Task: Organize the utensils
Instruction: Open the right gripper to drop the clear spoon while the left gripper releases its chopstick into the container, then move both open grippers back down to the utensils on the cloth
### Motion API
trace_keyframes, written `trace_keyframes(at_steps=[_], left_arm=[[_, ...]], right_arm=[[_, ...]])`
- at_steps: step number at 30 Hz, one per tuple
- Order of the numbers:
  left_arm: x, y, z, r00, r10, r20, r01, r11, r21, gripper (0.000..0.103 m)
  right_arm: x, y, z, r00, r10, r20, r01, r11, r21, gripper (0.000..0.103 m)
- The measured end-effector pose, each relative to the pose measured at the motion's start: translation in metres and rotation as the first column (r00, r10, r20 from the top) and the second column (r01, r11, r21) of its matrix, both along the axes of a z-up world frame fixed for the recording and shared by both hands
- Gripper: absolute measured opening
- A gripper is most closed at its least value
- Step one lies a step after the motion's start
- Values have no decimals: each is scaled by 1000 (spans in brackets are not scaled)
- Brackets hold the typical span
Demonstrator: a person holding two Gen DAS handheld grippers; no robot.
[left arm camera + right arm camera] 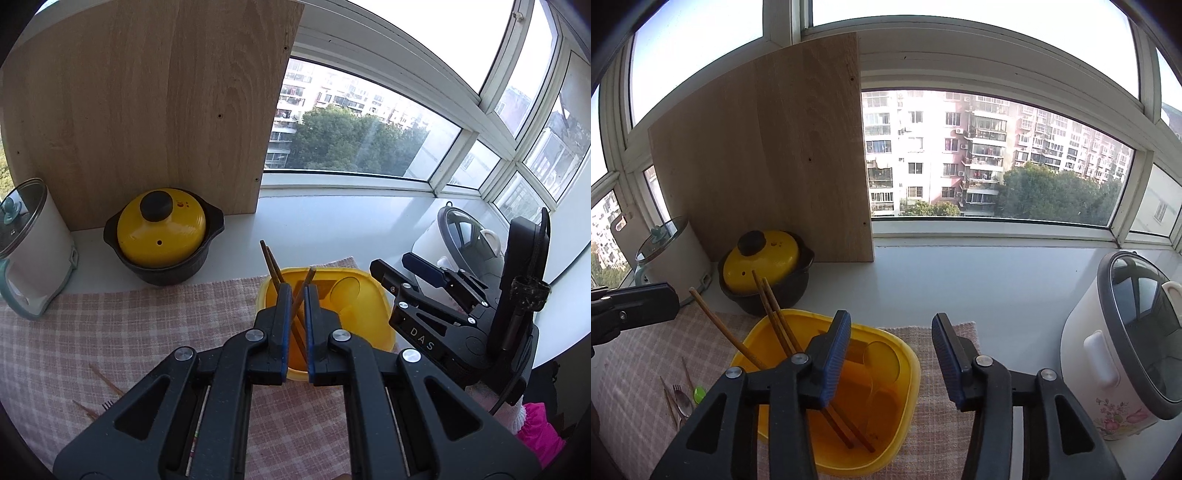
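Our right tool [890, 354] spread wide above the yellow tub [905, 369], our left tool [296, 314] pinching one chopstick [303, 285] over that tub on the checked cloth [110, 325], two chopsticks [772, 314] leaning inside, spoon [682, 400] and fork [677, 389] on the cloth

From my left wrist view, the jaws cover the near rim of the yellow tub [380, 325] and the lower lengths of the chopsticks [271, 264], so I cannot tell whether the pads touch any of them. The loose utensils [105, 400] at lower left are too small to name. On my right wrist view, the near end of the tub is hidden behind my gripper, the cooker [1123, 369] is cut by the right edge, and the kettle [670, 254] is partly hidden.
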State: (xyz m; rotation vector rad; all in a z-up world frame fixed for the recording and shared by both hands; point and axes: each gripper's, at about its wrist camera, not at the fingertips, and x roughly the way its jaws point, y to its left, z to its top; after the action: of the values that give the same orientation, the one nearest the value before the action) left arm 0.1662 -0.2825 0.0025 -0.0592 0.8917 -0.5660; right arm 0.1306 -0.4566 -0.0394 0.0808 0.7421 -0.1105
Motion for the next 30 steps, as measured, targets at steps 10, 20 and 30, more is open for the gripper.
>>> trace_keyframes(at_steps=[10, 20, 30], left_arm=[[-20, 16, 4, 999, 39, 17, -39, 999, -6, 4], [-42, 53, 1, 991, 127, 37, -128, 992, 19, 26], [-60, 119, -8, 970, 238, 55, -240, 970, 38, 43]], right_arm=[[-21, -1, 10, 1000, -6, 24, 5, 1000, 2, 60], [-41, 12, 26, 997, 38, 74, -38, 999, -8, 81], [-58, 33, 26, 992, 98, 78, -100, 995, 13, 88]])
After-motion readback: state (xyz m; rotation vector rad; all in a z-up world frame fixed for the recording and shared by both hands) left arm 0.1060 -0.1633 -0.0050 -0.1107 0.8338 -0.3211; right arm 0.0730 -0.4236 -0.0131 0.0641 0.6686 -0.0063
